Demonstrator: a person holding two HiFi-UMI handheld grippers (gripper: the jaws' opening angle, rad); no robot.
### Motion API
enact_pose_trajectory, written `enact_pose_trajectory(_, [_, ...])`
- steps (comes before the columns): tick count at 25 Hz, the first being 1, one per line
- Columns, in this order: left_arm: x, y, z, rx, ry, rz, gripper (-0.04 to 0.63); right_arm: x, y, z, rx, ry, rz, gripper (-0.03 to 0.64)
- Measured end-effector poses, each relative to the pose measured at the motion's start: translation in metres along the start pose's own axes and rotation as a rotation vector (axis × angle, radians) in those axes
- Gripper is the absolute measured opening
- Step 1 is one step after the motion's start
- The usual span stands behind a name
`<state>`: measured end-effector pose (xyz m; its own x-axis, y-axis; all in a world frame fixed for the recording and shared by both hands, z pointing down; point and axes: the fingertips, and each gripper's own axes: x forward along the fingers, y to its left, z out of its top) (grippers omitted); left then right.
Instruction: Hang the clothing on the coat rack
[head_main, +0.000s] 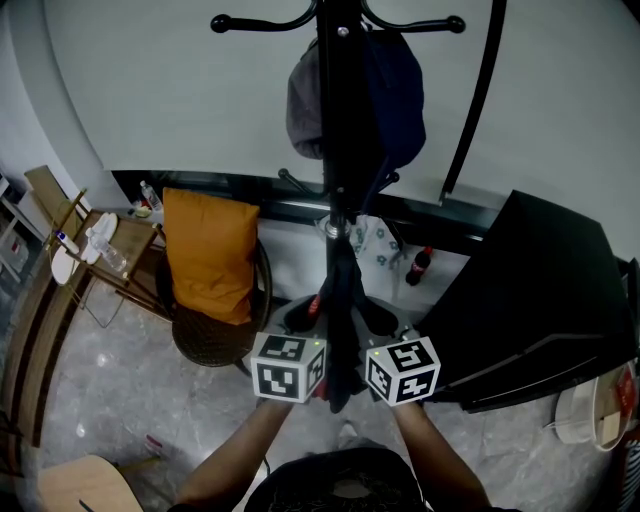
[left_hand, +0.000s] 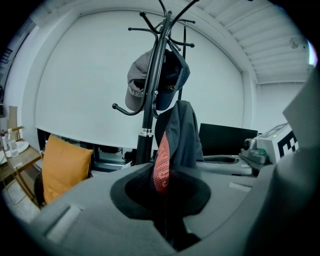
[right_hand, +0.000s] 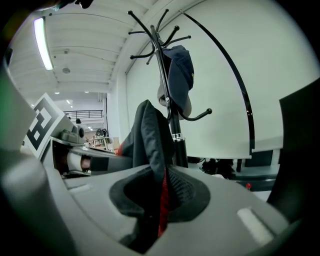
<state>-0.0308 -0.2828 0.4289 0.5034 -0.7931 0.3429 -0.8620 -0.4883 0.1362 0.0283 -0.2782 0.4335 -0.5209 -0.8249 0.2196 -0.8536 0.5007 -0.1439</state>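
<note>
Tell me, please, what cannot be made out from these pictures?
- Garment: its type and any hanging loop can't be told. It is bunched in the shut left gripper and right gripper in every view.
- Coat rack base: hidden in the head view behind the garment and grippers.
- Rack top: cut off by the head view's upper edge.
- Grey cap lettering: too small in the left gripper view.

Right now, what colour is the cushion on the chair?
Orange; the cushion shows best in the head view.

Head view down; gripper views upward; coat rack (head_main: 340, 150) in all
</note>
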Motion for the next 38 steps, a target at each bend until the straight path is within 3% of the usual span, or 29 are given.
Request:
enact_pose_trajectory(17, [-0.019,-0.001,0.001,0.01,-0.021,0.01,0.082,-0.014,0.011,0.002,0.004,-0.021,-0.022,0.081])
enact_pose_trajectory(38, [-0.05,-0.019,-0.005,0.009,-0.032,-0.016,0.08,-0.045,0.036,0.006,0.001,-0.034,-0.026,0.084])
